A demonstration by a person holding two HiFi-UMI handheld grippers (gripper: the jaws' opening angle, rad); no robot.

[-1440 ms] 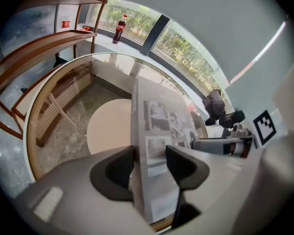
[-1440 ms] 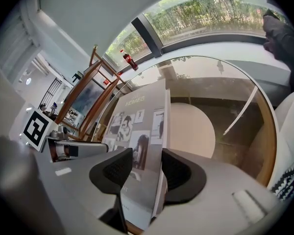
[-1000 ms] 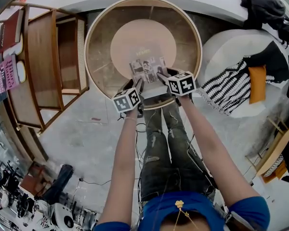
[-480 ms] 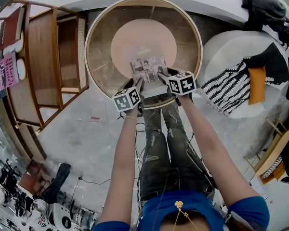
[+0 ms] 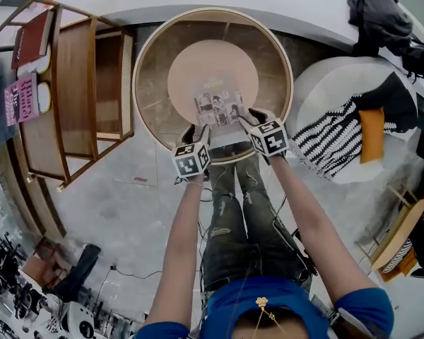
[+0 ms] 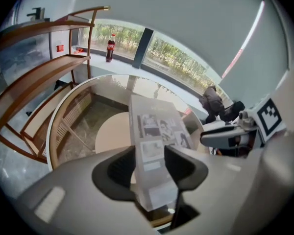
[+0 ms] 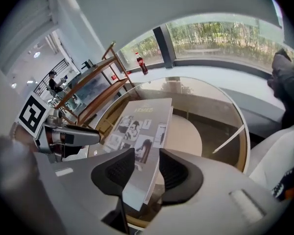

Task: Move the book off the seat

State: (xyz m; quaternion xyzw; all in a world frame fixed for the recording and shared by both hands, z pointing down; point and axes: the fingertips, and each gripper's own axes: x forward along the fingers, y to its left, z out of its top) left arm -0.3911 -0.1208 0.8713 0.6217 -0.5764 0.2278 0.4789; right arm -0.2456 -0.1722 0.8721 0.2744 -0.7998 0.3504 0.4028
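Above the round seat [image 5: 198,69] of the big round chair [image 5: 143,62], the book [image 5: 219,106] is up in the air. It is held from both sides. It hangs over the front part of the seat and does not touch it. Its cover, with small black and white photos, faces up.

The left gripper [image 5: 200,130] has the book's left edge. In the left gripper view, the book [image 6: 157,131] runs between the two dark pads [image 6: 120,168], and they squeeze it. The pale seat [image 6: 112,131] shows below and behind the book.

The right gripper [image 5: 244,119] has the book's right edge. In the right gripper view, the book [image 7: 142,121] sits between that gripper's pads [image 7: 118,170], and they pinch it too. From here the book tilts up, away from the seat [image 7: 183,131].

A wooden shelf [image 5: 71,97] stands to the left of the chair. A white stool [image 5: 318,83] with a striped cloth [image 5: 332,129] on it stands to the right. A red bottle [image 6: 109,48] stands on the window ledge [image 6: 132,61] behind the chair.
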